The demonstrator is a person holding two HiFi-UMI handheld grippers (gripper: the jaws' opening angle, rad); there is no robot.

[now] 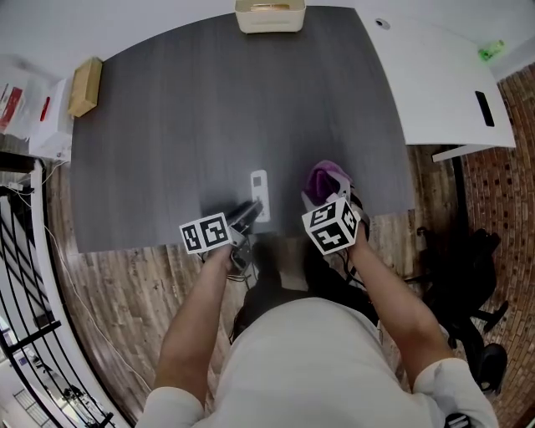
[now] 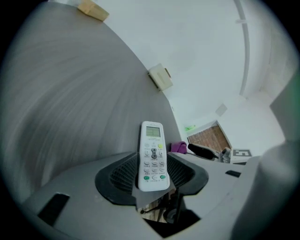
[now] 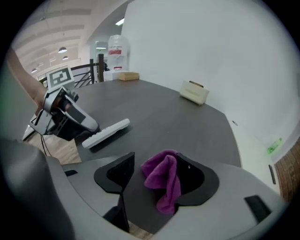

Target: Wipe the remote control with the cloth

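Remote control (image 2: 152, 157): judged light, rigid, slick; gripped at its button end by left tool (image 2: 152, 174). Cloth (image 3: 164, 180), beside it: soft, limp; best pinched mid-bunch; unpinched within wide right tool (image 3: 157, 178).

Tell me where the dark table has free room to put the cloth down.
The wide middle of the table is bare, between the wooden block at the left corner and the beige box at the far edge. The near edge is crowded: left gripper on the remote control, right gripper around the cloth.
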